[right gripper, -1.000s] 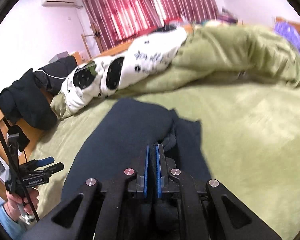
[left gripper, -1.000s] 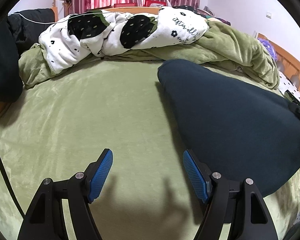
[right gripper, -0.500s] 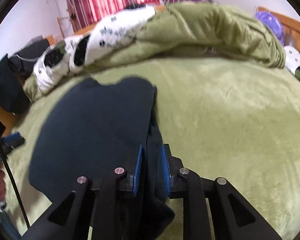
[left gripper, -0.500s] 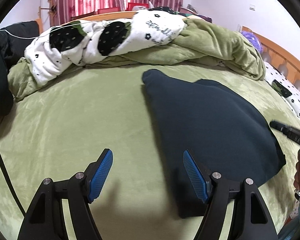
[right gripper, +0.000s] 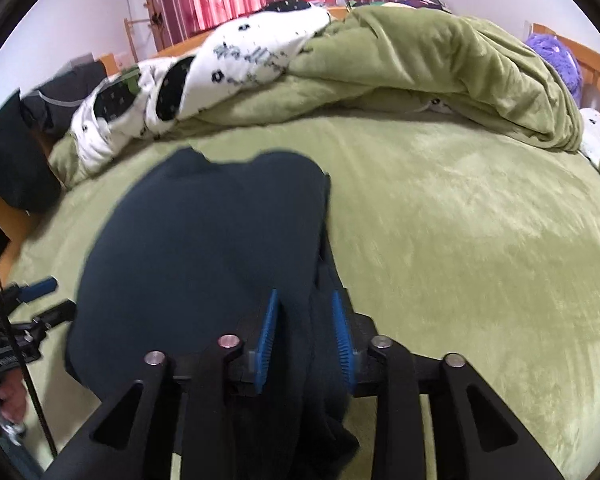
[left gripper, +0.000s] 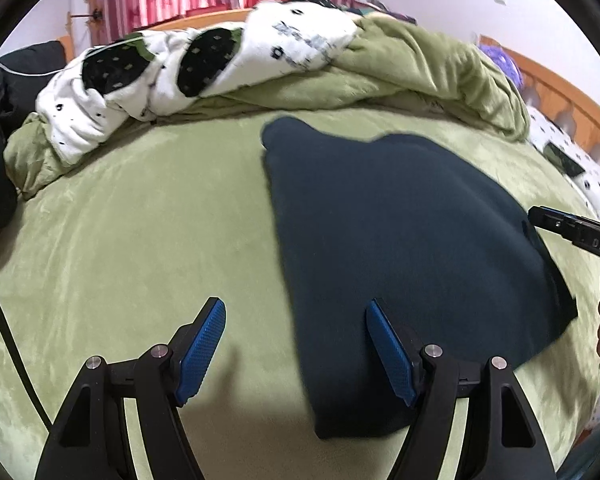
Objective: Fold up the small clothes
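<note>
- As my right gripper has just been opening, the dark garment lies loose between its jaws, released flat.
- My left gripper stays spread and empty, above the garment's edge.

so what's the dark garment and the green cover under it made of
Garment: looks like soft matte knit, maybe fleece or jersey; it drapes limp with no sheen, and the blur hides the weave. Cover: looks like plush velvety fleece, with a brushed nap that shows lighter and darker streaks.
</note>
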A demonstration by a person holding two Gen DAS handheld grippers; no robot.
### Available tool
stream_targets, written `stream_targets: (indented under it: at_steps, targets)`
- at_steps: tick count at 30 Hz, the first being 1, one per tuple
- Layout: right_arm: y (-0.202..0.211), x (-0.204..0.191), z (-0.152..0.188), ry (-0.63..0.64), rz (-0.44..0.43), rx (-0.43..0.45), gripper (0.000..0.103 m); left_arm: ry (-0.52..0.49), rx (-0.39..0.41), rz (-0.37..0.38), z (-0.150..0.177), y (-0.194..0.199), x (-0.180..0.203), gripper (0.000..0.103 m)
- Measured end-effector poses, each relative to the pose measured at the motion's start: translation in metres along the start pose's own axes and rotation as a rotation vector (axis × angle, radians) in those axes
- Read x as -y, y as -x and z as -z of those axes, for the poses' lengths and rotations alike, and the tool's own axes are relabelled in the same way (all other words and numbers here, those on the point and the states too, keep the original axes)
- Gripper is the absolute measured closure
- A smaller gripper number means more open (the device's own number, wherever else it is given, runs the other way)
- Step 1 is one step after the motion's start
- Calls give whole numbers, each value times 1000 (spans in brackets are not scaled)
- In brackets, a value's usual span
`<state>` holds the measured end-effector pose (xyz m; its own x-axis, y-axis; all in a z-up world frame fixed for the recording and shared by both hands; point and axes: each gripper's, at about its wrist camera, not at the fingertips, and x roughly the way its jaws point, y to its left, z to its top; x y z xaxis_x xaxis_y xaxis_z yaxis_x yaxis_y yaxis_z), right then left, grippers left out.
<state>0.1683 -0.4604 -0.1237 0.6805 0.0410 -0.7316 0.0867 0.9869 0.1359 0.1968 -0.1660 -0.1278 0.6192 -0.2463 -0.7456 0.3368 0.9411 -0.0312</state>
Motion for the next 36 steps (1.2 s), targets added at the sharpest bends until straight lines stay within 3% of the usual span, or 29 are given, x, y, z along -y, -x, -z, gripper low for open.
stream_targets:
  at_steps: [5,12,17,18,20,22,25,27,30,34,36]
  targets:
    - [-15,-4,-44,-53,-26,-5,61,36,24,-3,-27,-7,-16,32]
    - [-86,6,-76,-59,7,-115,60,51,43,11,-52,-36,-34,32]
    - [-134,26,-89,-167,-99,-199,60,70,43,34,-61,-60,-44,32]
    - [-140,27,-90,-174,-113,-208,66,77,42,37,-62,-64,-46,32]
    - [-147,19,-95,-143,-135,-206,87,92,43,49,-63,-69,-49,32]
    - [-141,4,-102,-53,-95,-154,96,102,50,56,-64,-71,-51,32]
    - [-116,-8,-117,31,-65,1,97,109,61,67,-65,-71,-53,32]
    - [-105,-4,-127,21,-70,68,97,116,63,96,-66,-71,-54,32]
    - [-119,-2,-129,43,6,46,97,117,78,156,-66,-68,-50,32]
    - [-154,4,-106,60,78,-61,97,87,80,157,-65,-68,-39,32]
    - [-154,8,-100,57,93,-51,95,91,67,150,-65,-70,-36,32]
